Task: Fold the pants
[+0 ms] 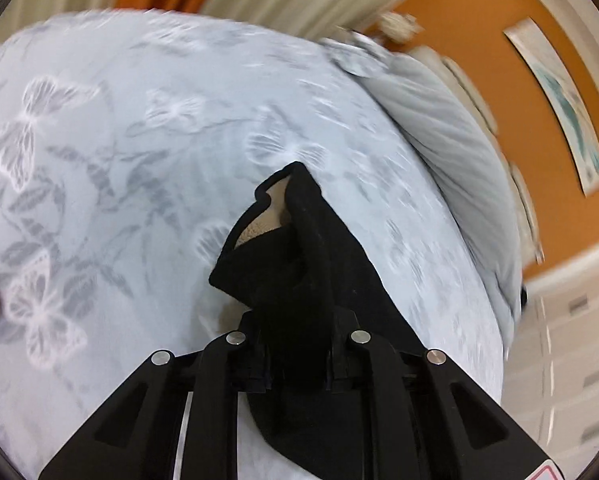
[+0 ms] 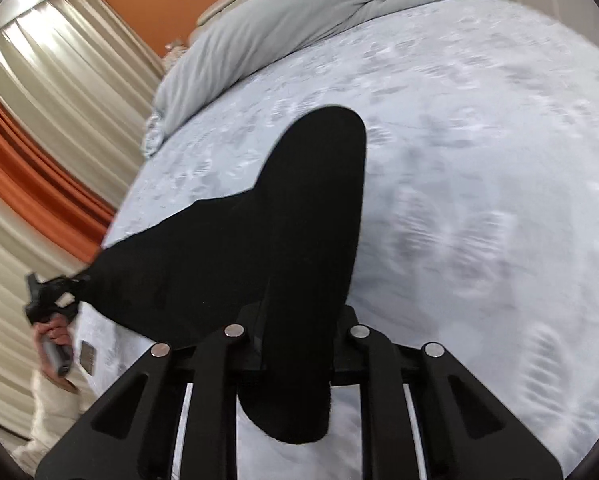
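Both the left gripper [image 1: 299, 344] and right gripper [image 2: 297, 340] clamp the black fleece-lined pants [image 2: 299, 216] above the pale butterfly-print bedspread [image 1: 119, 140].

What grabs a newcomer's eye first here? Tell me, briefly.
The black fleece-lined pants stand out, stretched dark above the pale blue butterfly-print bedspread. Both pairs of fingers are clamped on them: the right gripper on one end, the left gripper on the other, its cream lining showing. Behind, an orange wall.
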A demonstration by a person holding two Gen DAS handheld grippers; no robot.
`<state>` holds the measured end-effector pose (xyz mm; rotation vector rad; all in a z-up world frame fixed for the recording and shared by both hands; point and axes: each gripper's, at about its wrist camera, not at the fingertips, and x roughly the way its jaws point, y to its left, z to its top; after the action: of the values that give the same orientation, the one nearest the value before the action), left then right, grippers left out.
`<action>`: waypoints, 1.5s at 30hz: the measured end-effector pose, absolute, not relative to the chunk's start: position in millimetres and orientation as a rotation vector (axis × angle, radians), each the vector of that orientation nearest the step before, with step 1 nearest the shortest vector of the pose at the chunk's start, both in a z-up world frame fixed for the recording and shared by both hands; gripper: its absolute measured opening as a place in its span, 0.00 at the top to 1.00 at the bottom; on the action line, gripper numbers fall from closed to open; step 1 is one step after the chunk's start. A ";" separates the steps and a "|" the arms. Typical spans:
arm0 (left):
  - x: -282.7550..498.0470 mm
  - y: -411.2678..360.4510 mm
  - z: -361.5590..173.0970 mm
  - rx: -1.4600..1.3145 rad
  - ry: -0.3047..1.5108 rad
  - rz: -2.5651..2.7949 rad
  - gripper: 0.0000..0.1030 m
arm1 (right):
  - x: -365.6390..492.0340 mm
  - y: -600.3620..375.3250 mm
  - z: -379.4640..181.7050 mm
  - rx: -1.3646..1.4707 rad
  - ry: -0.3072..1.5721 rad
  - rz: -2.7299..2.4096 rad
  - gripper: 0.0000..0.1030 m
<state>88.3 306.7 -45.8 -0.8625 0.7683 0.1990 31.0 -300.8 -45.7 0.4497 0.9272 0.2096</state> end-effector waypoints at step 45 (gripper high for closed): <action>24.0 -46.5 -37.2 -0.154 0.820 -0.455 0.21 | 57.4 -284.3 -54.3 0.449 0.977 0.208 0.38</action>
<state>24.0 -46.5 -37.2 -0.1542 0.8199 -0.4545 57.4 -284.3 -54.3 0.4491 0.9768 0.2079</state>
